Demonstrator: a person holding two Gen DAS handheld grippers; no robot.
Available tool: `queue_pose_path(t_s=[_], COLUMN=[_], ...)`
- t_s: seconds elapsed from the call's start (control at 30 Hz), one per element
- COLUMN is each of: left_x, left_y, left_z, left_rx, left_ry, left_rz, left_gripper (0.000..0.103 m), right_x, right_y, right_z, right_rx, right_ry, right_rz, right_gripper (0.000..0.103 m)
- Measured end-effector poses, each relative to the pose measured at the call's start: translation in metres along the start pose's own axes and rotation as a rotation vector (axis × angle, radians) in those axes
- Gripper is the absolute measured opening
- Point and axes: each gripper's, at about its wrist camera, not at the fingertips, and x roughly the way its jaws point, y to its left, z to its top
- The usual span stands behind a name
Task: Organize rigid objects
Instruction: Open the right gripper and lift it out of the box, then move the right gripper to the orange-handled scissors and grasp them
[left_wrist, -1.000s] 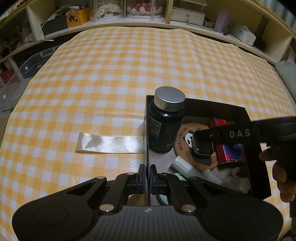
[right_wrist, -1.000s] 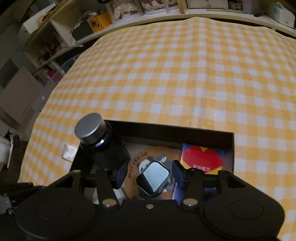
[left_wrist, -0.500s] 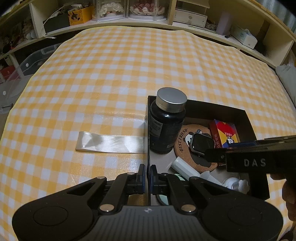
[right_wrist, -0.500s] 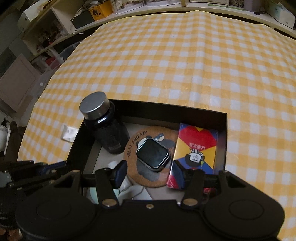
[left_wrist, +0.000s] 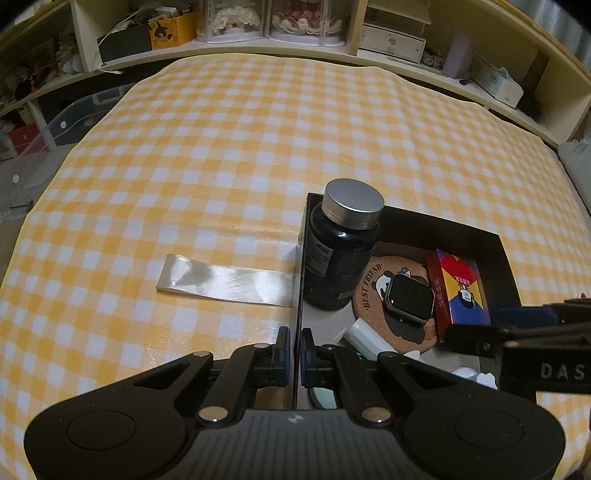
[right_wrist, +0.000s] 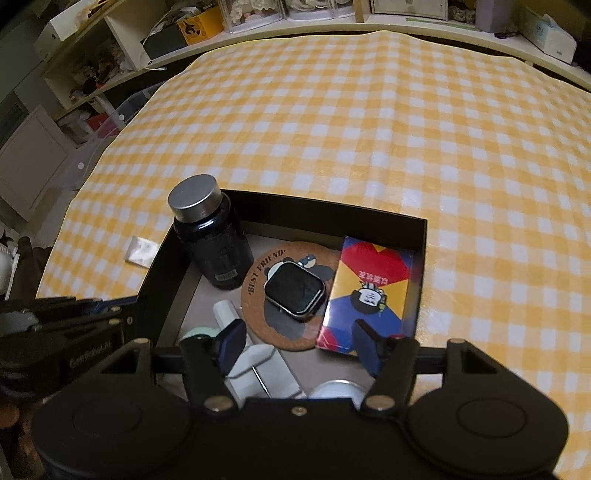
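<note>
Black box wall (left_wrist: 300, 258) is clamped by the left gripper (left_wrist: 294, 347); the right gripper (right_wrist: 297, 345), just widened, holds nothing above the smartwatch (right_wrist: 294, 290).

It looked like a lived-in home room: ahead of the tool a yellow-checked tablecloth (left_wrist: 258, 155) covered the table, and beyond it cream shelves (left_wrist: 391, 22) held jumbled boxes, a tissue box (left_wrist: 498, 83) and display cases.

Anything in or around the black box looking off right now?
Nothing spilled or damaged. One oddity: a strip of clear tape runs from the black box wall out flat across the checked tablecloth. The watch face lies askew on the cork coaster.
</note>
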Motion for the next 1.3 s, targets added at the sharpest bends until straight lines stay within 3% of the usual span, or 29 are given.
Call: queue_pose_path(t_s=[0.43, 0.5, 0.6, 1.13, 1.3], left_x=[-0.002, -0.003, -0.004, -0.001, 0.001], left_y=[-0.004, -0.005, -0.006, -0.012, -0.011], left_z=[-0.001, -0.001, -0.002, -0.005, -0.005], left_rx=[0.001, 0.005, 0.011, 0.068, 0.080], left_ry=[-0.007, -0.009, -0.010, -0.022, -0.023], left_rz=[0.001, 0.004, 0.008, 0.040, 0.044], left_gripper=[0.004, 0.004, 0.004, 0.002, 0.002], right_x=[-0.035, -0.045, -0.064, -0.141, -0.148], right_y=[-0.009, -0.015, -0.025, -0.108, -0.143], right_z=[-0.010, -0.008, -0.008, -0.022, -0.032], right_rx=[0.011, 0.018, 0.026, 0.148, 0.189], right_ry=[-0.062, -0.085, -0.140, -0.352, -0.380], right_rz=[-0.041, -0.049, -0.060, -0.122, -0.199], right_gripper=[0.077, 0.091, 0.098, 0.103, 0.103])
